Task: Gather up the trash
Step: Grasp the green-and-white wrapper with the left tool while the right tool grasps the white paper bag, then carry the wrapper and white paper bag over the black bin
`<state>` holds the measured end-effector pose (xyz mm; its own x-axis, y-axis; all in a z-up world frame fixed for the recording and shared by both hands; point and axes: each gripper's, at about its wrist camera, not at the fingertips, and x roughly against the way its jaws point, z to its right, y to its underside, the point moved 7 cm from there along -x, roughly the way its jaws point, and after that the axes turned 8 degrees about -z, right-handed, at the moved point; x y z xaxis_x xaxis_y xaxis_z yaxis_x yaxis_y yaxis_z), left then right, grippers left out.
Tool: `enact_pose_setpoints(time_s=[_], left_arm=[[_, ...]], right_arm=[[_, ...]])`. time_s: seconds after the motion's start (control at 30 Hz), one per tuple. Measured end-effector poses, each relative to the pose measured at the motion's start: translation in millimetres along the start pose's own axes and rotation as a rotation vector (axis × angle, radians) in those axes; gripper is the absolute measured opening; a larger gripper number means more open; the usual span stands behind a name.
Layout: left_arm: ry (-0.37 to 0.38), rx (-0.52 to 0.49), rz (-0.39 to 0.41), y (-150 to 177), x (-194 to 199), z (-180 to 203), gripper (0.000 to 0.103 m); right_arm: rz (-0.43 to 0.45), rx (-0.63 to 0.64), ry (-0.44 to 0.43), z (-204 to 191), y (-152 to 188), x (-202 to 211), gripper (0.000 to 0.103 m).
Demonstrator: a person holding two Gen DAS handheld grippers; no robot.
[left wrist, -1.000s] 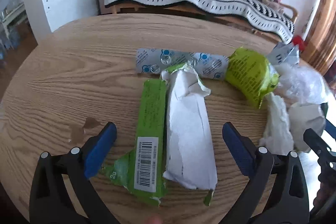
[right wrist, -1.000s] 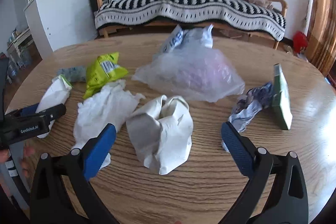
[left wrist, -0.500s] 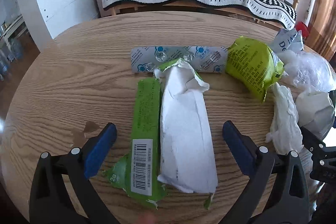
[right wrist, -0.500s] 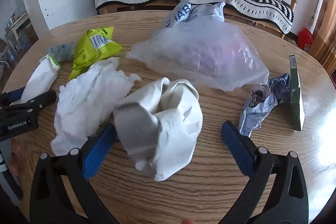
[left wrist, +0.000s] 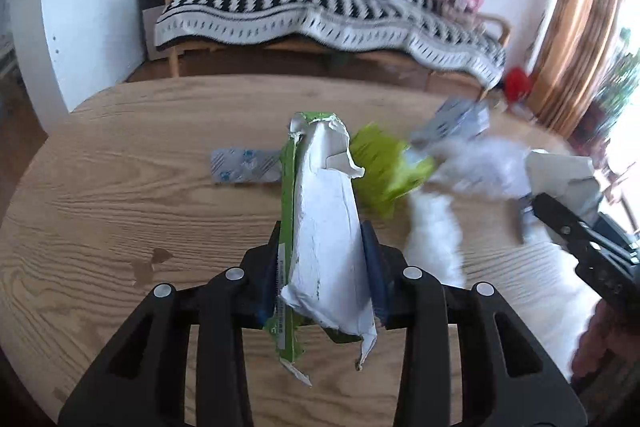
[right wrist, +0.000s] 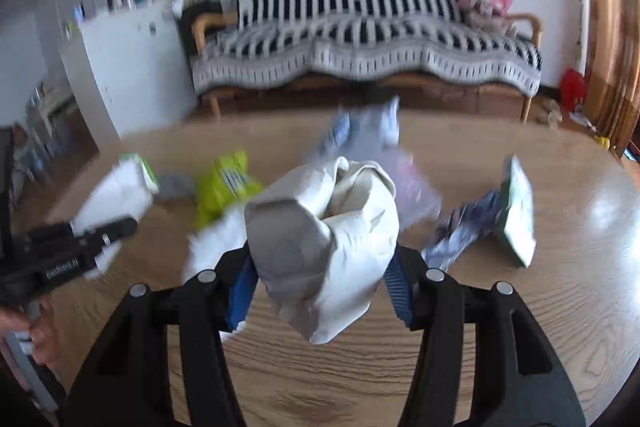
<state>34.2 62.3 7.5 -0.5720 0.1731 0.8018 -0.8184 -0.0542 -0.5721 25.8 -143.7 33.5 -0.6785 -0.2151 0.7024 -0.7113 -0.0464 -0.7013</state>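
Note:
My left gripper (left wrist: 322, 267) is shut on a torn green and white carton (left wrist: 324, 227) and holds it lifted above the round wooden table (left wrist: 120, 219). My right gripper (right wrist: 320, 279) is shut on a crumpled white paper bag (right wrist: 324, 231), also lifted off the table. On the table lie a lime-green snack bag (right wrist: 224, 187), a white tissue (left wrist: 434, 231), a clear plastic bag (right wrist: 404, 183), a silver blister strip (left wrist: 244, 167), a crumpled blue wrapper (right wrist: 464, 231) and a green packet (right wrist: 516, 211).
A sofa with a black and white striped blanket (left wrist: 320, 11) stands behind the table. A white cabinet (left wrist: 80, 19) is at the left. A small stain (left wrist: 148, 263) marks the table near my left gripper.
Both grippers closed from wide open. The left took hold of the torn carton and the right took hold of the paper bag, and both lifted them off the table.

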Motion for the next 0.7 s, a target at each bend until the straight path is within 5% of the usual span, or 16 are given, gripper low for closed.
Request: enact_pose_setpoints(time_s=[0.1,0.27,0.7], left_arm=[[-0.009,-0.019,0.021,2.5,7.7,11.3,0.036],[-0.004,-0.030,-0.051,6.6,-12.7,19.0,0.037],[-0.014,-0.054,-0.101,14.3,-23.9,27.7,0.037]], right_arm=[[-0.039,0.042,-0.005,-12.1,4.5,-7.7,0.055],[-0.051,0.086,0.010,-19.0,6.0,-14.3,0.055],[-0.147,0.034,-0.048,-21.3,19.1,-29.0,0.056]])
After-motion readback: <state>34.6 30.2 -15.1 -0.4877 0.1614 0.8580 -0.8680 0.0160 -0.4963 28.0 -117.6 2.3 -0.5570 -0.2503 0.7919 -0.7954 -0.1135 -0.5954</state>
